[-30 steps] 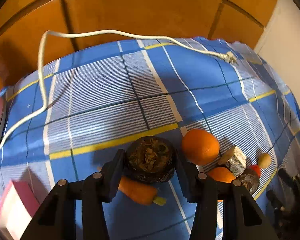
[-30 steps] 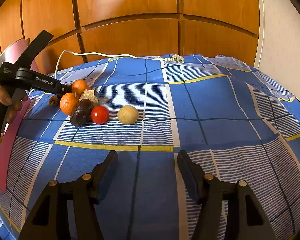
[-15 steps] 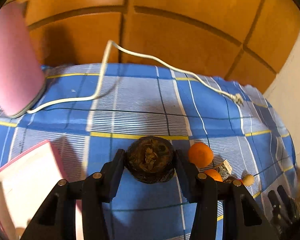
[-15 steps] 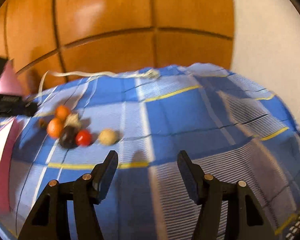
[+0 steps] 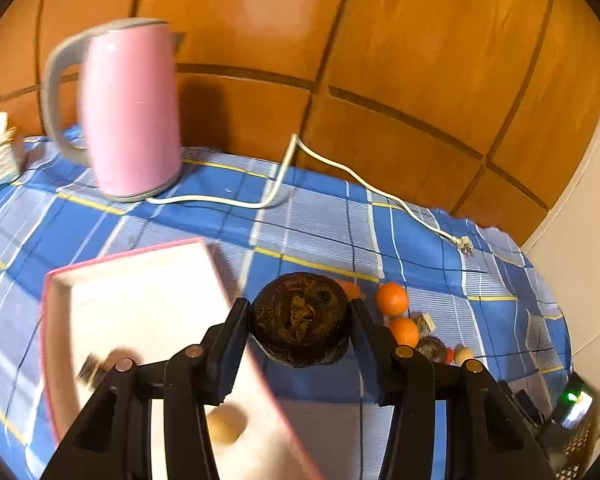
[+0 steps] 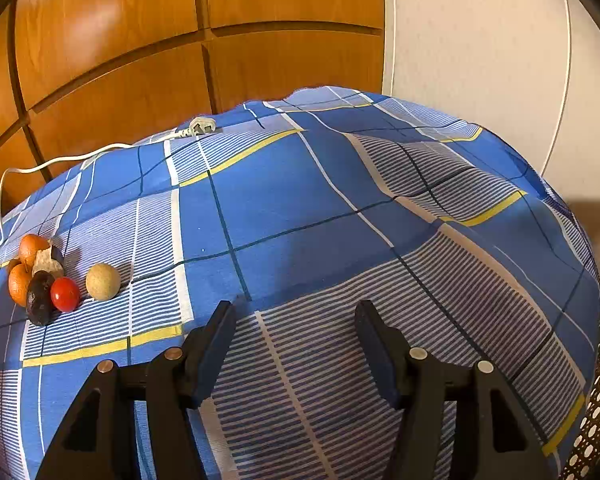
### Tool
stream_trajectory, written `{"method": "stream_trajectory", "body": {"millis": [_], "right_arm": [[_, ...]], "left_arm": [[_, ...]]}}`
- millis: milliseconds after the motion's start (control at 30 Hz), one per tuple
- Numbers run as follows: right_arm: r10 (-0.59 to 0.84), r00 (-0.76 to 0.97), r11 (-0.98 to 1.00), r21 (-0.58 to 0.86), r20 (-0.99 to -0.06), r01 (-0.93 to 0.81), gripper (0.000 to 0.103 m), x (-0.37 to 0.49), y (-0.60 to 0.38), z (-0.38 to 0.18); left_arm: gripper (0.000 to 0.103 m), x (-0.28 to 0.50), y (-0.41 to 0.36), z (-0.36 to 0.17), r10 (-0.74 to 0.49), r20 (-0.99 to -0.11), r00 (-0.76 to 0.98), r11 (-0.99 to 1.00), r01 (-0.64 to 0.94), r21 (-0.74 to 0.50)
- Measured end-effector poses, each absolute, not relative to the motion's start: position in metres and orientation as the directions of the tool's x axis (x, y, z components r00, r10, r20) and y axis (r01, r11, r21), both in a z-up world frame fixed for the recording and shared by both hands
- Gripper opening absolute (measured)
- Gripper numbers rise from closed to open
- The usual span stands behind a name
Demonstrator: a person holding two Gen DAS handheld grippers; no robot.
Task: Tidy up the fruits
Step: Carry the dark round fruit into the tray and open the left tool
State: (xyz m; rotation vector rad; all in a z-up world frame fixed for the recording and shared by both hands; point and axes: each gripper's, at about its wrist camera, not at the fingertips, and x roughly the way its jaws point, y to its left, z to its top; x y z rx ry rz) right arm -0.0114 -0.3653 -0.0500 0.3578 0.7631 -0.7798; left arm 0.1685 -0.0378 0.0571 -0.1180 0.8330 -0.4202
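Honestly, the left hand-held gripper [image 5: 300, 316] is clamped on a dark wrinkly fruit [image 5: 299, 317], just right of the pink tray [image 5: 140, 300]. It looks light and probably soft, so squeezing its sides gently seems best. The right hand-held gripper [image 6: 296, 340] hangs open, holding nothing.

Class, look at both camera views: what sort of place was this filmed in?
Probably a home room: a table under a blue checked cloth, a pink electric kettle with its cord, and wood-panelled doors behind.

Matte black angular fingers [image 5: 236, 332] on both grippers, round silver and copper-toned screws at their joints.
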Motion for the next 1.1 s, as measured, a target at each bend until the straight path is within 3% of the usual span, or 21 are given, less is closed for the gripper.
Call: {"method": "stream_trajectory", "body": {"millis": [500,933,1100], "right_arm": [[-0.492,0.479,0.687,0.015,-0.727,0.727,0.069,-0.012,-0.363,-0.051],[-0.493,0.478,0.699,-0.004,-0.727,0.715,0.071,-0.011,-0.360,-0.050],[-0.498,0.472,0.701,-0.016,-0.728,0.713,0.071,-0.011,-0.360,-0.050]], "left_arm": [[0.050,0.074,0.087,0.023,-0.302,-0.710,0.636,0.936,0.057,-0.348],[0.050,0.077,0.098,-0.012,-0.227,-0.744,0.629,0.956,-0.001,-0.293],[0.060,0.077,0.096,-0.015,-0.204,-0.733,0.649,0.965,0.005,-0.264]]}}
